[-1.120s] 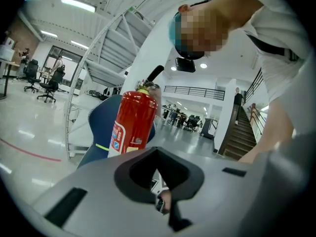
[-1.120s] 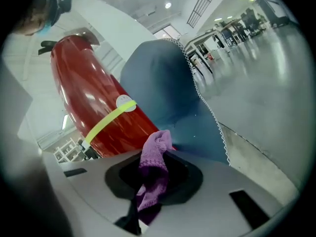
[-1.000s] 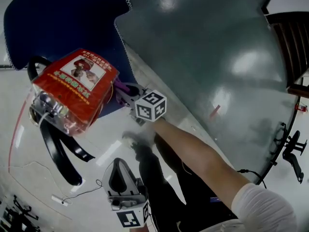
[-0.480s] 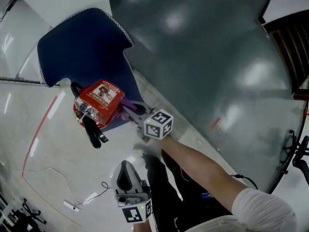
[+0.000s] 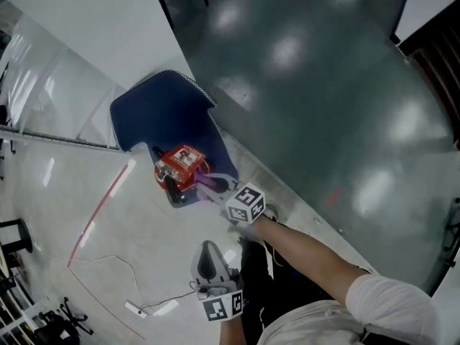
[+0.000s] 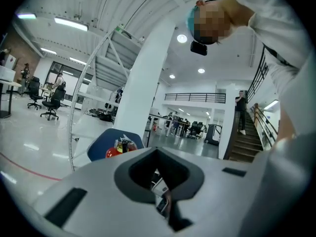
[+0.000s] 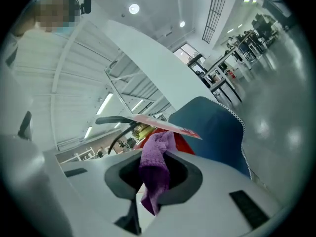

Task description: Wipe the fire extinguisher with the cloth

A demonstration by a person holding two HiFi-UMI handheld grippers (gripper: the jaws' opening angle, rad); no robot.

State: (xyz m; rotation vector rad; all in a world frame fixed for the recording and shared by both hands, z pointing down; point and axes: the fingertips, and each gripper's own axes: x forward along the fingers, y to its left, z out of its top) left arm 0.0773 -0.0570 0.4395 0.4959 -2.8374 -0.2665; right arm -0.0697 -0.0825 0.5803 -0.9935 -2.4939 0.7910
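Vs 1 s ago the head view has pulled back, but the fire extinguisher still lies on the blue mat, right gripper jaws clamping the purple cloth against its near side, so wiping prob. ongoing; left gripper jaws closed, empty, well apart from it.

Bright overhead lamps; glare patches on glossy floor; fisheye edges dark, bent.

The cloth is purple. The extinguisher is red, its hose black. At centre left the mat is dark blue with a white stitched edge. The floor is dark grey-green at upper right and pale grey at lower left, crossed by a red line. The sleeve is white.
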